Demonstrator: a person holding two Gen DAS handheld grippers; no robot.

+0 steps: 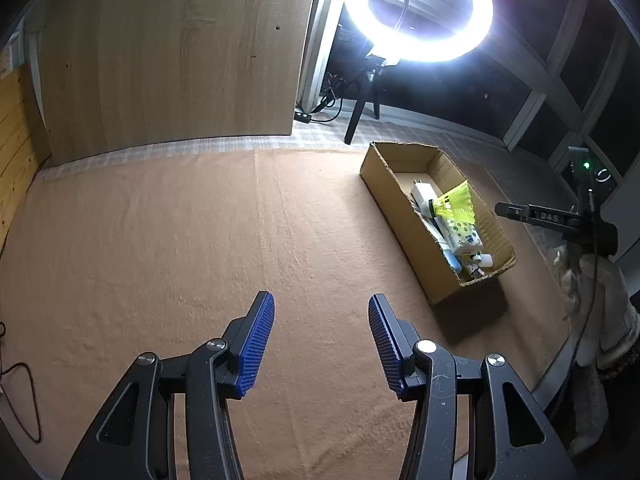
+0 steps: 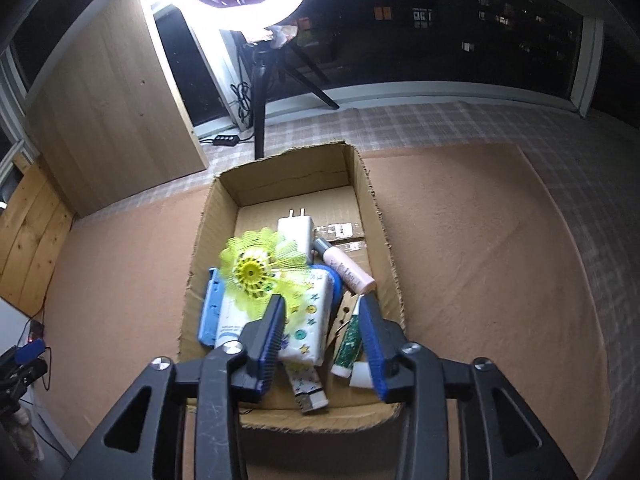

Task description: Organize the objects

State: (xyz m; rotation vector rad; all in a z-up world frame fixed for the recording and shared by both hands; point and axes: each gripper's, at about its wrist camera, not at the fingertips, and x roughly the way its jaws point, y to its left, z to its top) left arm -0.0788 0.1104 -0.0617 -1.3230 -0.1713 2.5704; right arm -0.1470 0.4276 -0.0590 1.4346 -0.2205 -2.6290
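- The left gripper (image 1: 321,314), with black arms and blue ribbed pads, is seen spread apart above the bare brown felt cloth (image 1: 160,240); nothing is held between its pads.
- The right gripper (image 2: 322,312), of the same black and blue build, is held over the near end of the open brown cardboard box (image 2: 370,200). Its pads are parted and nothing is pinched between them.
- The yellow plastic net shuttlecock (image 2: 256,268) is found inside the box, on top of the pile, just beyond the left pad of the right gripper. Whether the pad touches its net cannot be told.
- Under the shuttlecock a white soft pack printed with coloured stars and buttons (image 2: 312,320) is laid, with a blue flat plastic piece (image 2: 210,308) at its left side.
- Further in the box, a white wall charger with two prongs (image 2: 296,228) and a pale pink tube with a grey cap (image 2: 348,272) are seen.
- A small green tube with a white cap (image 2: 348,344) lies just beside the right pad.
- In the left wrist view, the box (image 1: 400,208) stands to the right on the cloth, and a white knitted glove (image 1: 608,308) is seen at the right edge.
- A bright ring lamp on a black tripod (image 1: 420,8) stands behind the box.
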